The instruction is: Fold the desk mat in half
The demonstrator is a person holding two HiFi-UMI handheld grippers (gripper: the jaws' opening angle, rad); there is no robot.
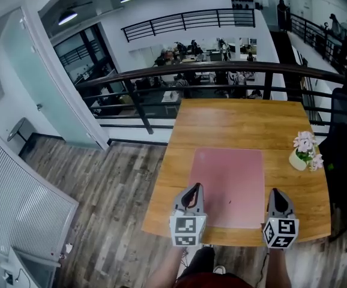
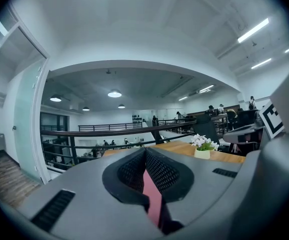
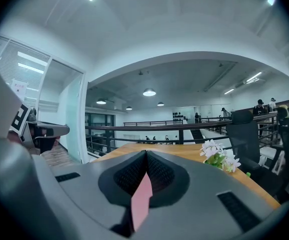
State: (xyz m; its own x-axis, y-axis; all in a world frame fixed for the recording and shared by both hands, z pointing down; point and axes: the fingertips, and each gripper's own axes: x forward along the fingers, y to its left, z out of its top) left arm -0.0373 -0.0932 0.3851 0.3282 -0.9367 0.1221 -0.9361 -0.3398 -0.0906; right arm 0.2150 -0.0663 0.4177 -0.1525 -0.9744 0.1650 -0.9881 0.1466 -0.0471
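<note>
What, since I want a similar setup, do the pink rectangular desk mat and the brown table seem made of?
The pink rectangular desk mat: probably soft plastic or faux leather, matte; thin, no glare. The brown table: wood or wood-look laminate, satin; plank seams and grain show.

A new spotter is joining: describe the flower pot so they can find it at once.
Find the wooden table beside the black railing. Right of the pink desk mat, near the table's right edge, stands a small pale pot of white flowers. It alone stands upright there.
</note>
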